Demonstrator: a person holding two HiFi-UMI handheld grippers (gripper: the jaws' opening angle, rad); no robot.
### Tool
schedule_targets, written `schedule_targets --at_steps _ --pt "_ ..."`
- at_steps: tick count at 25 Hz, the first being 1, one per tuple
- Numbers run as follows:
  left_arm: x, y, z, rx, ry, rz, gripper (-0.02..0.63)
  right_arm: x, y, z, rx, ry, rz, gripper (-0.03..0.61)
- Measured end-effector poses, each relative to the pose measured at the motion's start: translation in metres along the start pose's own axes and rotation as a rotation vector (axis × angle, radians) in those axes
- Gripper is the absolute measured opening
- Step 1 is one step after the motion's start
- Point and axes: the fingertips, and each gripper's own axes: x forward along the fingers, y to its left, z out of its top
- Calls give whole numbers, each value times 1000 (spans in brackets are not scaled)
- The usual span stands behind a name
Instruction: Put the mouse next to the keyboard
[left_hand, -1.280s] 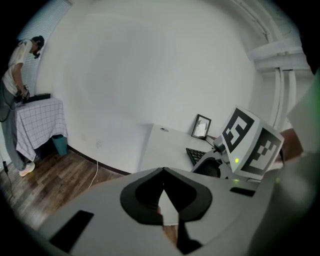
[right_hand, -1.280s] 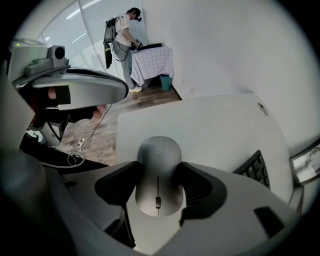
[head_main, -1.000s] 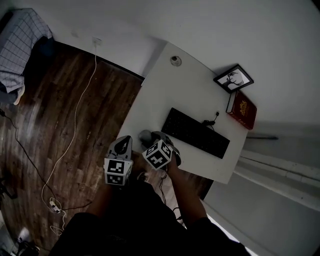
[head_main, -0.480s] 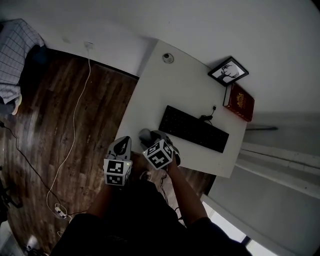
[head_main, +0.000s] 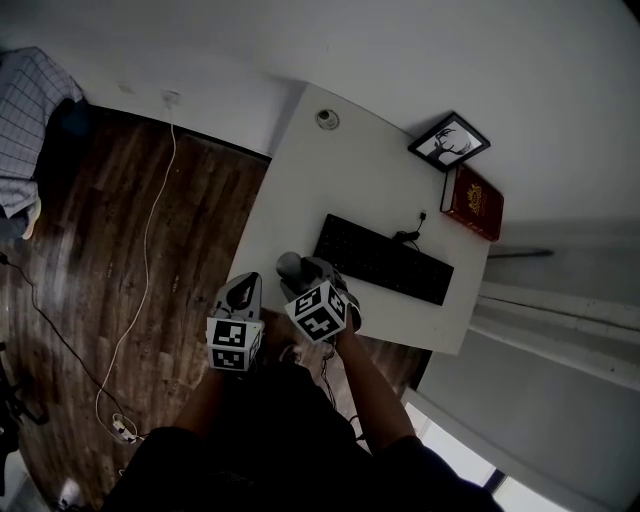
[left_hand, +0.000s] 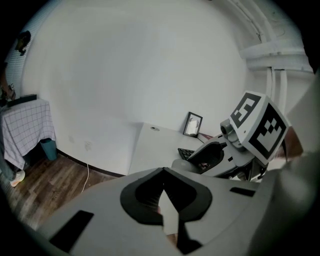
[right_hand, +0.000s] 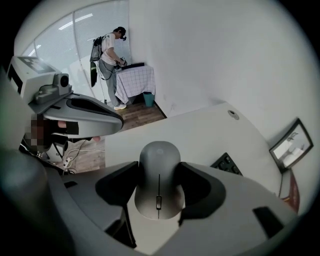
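A grey mouse (head_main: 290, 265) sits between the jaws of my right gripper (head_main: 298, 272), near the front left corner of the white desk (head_main: 340, 190). In the right gripper view the mouse (right_hand: 159, 180) fills the gap and both pads press its sides, so the right gripper (right_hand: 159, 189) is shut on it. The black keyboard (head_main: 380, 258) lies just to the right of the mouse, and its corner (right_hand: 226, 163) shows past the right jaw. My left gripper (head_main: 243, 290) hangs off the desk's front edge, left of the right one. Its jaws (left_hand: 162, 200) are shut with nothing between them.
A framed picture (head_main: 449, 142) and a red book (head_main: 473, 203) stand at the desk's far right. A small round object (head_main: 326, 119) lies at the far edge. A white cable (head_main: 150, 230) runs over the wood floor. A person (right_hand: 107, 55) stands by a cloth-covered table (right_hand: 135, 80).
My right gripper has risen slightly with the mouse in it. The left gripper has stayed where it was.
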Motion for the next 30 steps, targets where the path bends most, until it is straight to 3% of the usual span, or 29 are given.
schedule_targets --at_steps 15,30 --pt "9 -10 20 65 5 -69 0 -12 -21 -2 99 -22 -78 279" --pt "25 -61 19 120 4 -90 0 -34 -57 -49 198 -66 -130 279"
